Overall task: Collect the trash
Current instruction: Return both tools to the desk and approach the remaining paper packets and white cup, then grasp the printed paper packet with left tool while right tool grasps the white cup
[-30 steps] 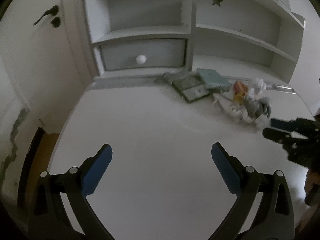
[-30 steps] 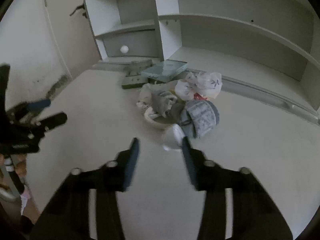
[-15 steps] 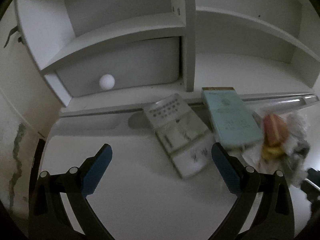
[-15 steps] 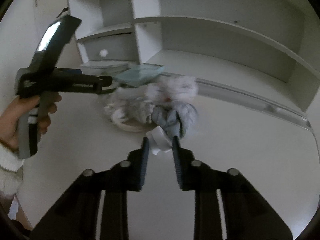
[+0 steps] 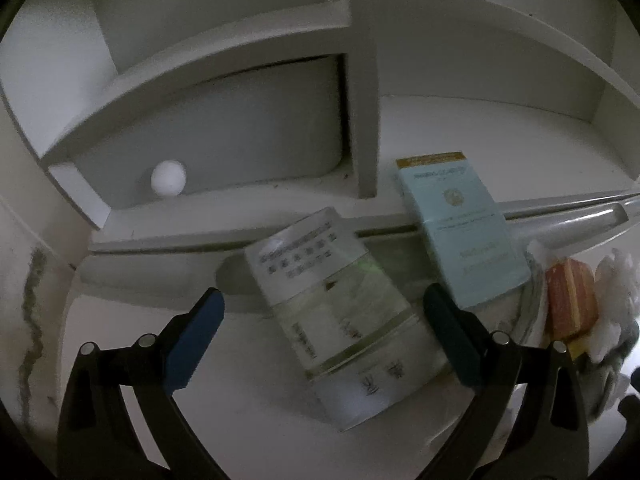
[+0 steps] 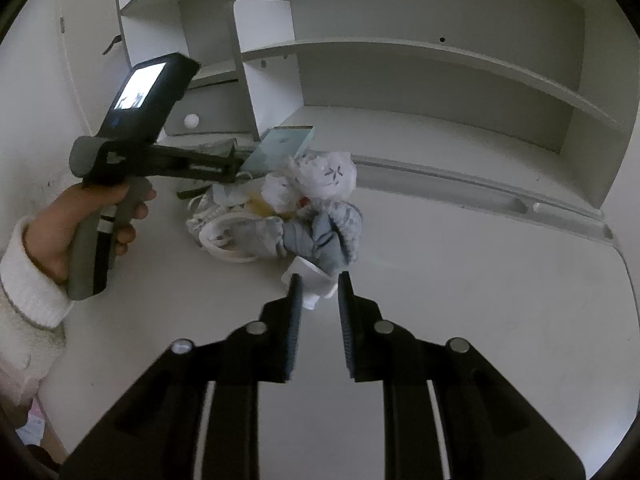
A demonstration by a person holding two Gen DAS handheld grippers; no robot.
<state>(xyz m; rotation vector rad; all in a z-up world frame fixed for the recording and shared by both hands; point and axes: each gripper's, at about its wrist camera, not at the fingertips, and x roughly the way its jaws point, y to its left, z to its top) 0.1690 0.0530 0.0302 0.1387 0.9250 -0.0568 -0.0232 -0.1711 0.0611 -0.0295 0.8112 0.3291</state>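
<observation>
A trash heap lies on the white desk [image 6: 460, 280]: a crumpled white bag [image 6: 324, 174], grey cloth [image 6: 328, 232], a white cord [image 6: 220, 236] and a small white scrap [image 6: 312, 280]. My right gripper [image 6: 319, 294] is shut on the white scrap at the heap's near edge. My left gripper [image 5: 322, 312] is open and empty, its fingers either side of a white-green box [image 5: 344, 320]. A pale blue box [image 5: 460, 232] lies beside it, and it also shows in the right wrist view [image 6: 280, 146]. An orange wrapper [image 5: 568, 300] sits at the right.
A white shelf unit [image 6: 400, 48] stands at the back of the desk, with a grey drawer and its round white knob [image 5: 168, 178]. The person's hand [image 6: 80, 220] holds the left gripper's handle. A raised ledge [image 6: 480, 184] runs along the shelf's base.
My left gripper moved forward until the white-green box lay between its open fingers. My right gripper narrowed onto the white scrap at the heap's edge.
</observation>
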